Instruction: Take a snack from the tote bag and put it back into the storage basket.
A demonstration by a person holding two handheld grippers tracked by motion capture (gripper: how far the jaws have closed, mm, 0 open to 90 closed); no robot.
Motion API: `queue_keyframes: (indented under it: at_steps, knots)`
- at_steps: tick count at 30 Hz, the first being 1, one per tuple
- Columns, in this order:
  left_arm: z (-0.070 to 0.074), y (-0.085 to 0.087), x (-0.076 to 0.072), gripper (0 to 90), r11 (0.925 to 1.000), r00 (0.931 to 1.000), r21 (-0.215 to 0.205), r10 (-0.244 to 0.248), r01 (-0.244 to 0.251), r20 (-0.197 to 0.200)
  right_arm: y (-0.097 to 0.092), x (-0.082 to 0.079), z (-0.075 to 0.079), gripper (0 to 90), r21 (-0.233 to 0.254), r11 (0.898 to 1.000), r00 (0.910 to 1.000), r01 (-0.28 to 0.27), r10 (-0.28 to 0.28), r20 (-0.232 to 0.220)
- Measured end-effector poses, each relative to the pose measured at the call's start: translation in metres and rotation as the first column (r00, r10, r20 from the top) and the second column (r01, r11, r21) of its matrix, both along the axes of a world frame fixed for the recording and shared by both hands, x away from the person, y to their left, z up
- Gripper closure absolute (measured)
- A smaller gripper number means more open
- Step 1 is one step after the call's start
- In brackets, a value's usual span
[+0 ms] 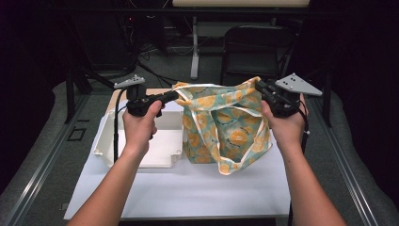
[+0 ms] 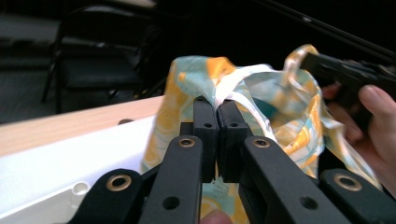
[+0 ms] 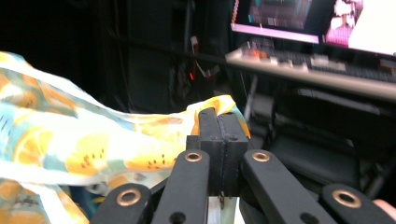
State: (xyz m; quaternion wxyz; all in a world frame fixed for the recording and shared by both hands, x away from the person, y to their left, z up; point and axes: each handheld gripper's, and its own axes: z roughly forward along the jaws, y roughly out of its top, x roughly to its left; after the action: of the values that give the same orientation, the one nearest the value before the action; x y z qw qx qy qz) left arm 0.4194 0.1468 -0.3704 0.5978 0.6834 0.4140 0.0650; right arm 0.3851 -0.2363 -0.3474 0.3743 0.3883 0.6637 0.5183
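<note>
White table (image 1: 188,193), claws pinching bag (image 1: 226,127)

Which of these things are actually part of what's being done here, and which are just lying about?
In use:
- fabric bag, held up by its top edge
- left tool, shut on one corner of the rim
- right tool, shut on the other corner

Lying about:
- white tray beside the bag
- folding chair behind the table

The right gripper (image 3: 218,114) has its two black jaws squeezed tight on the yellow edge of a cloth bag (image 3: 84,140) with orange fruit on it, and a desk (image 3: 317,77) with a bright screen (image 3: 322,18) sits far behind.
</note>
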Motion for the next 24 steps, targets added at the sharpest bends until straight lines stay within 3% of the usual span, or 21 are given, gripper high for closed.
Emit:
queue_keyframes:
  at_steps: [4,7,9,10,11,12,15,16,17,19,21,24]
  knots:
    - [-0.018,-0.009,0.022,83.3,0.999,0.9946,0.023,0.041,-0.039,-0.096,-0.001,0.02,-0.008,90.0,-0.027,0.998,0.9938,0.052,-0.054,-0.097]
    - [-0.031,-0.019,0.029,79.6,0.9968,0.992,0.079,0.022,-0.012,-0.125,-0.003,0.032,-0.018,89.6,-0.02,0.998,0.9819,0.059,-0.062,-0.179]
    - [-0.036,-0.024,0.028,76.2,0.9913,0.9931,0.132,0.012,0.003,-0.116,-0.007,0.036,-0.025,87.2,-0.01,0.998,0.974,0.069,-0.069,-0.216]
    - [-0.038,-0.024,0.026,69.0,0.9899,0.9946,0.142,0.006,0.008,-0.104,-0.012,0.038,-0.031,82.3,0.03,0.998,0.9673,0.062,-0.053,-0.248]
    - [-0.039,-0.023,0.024,69.0,0.9901,0.9961,0.14,0.004,0.008,-0.088,-0.012,0.038,-0.031,82.3,0.03,0.998,0.9673,0.062,-0.053,-0.248]
    - [-0.04,-0.02,0.023,66.8,0.991,0.9968,0.133,0.004,0.006,-0.079,-0.015,0.038,-0.034,80.6,0.053,0.997,0.9619,0.048,-0.032,-0.272]
    - [-0.041,-0.012,0.02,60.0,0.9932,0.9968,0.111,0.043,-0.035,-0.067,-0.02,0.037,-0.041,75.3,0.009,0.998,0.952,0.059,-0.054,-0.301]
    - [-0.042,-0.01,0.019,56.6,0.9928,0.9967,0.112,0.05,-0.043,-0.063,-0.025,0.036,-0.045,65.1,0.021,0.997,0.9504,0.074,-0.064,-0.305]
    - [-0.043,-0.01,0.018,56.6,0.9929,0.9968,0.109,0.054,-0.048,-0.059,-0.025,0.036,-0.045,65.1,0.021,0.997,0.9504,0.074,-0.064,-0.305]
    - [-0.043,-0.007,0.016,53.5,0.9949,0.9977,0.089,0.052,-0.048,-0.043,-0.031,0.03,-0.044,59.6,0.067,0.994,0.9565,0.081,-0.059,-0.286]
    - [-0.041,-0.004,0.013,50.7,0.9968,0.9986,0.066,0.046,-0.044,-0.026,-0.034,0.02,-0.043,53.0,0.105,0.992,0.9686,0.066,-0.038,-0.246]
    - [-0.036,0.001,0.009,44.8,0.9978,0.9984,0.036,0.056,-0.056,0.001,-0.034,0.004,-0.041,46.0,0.075,0.996,0.9807,0.047,-0.032,-0.193]
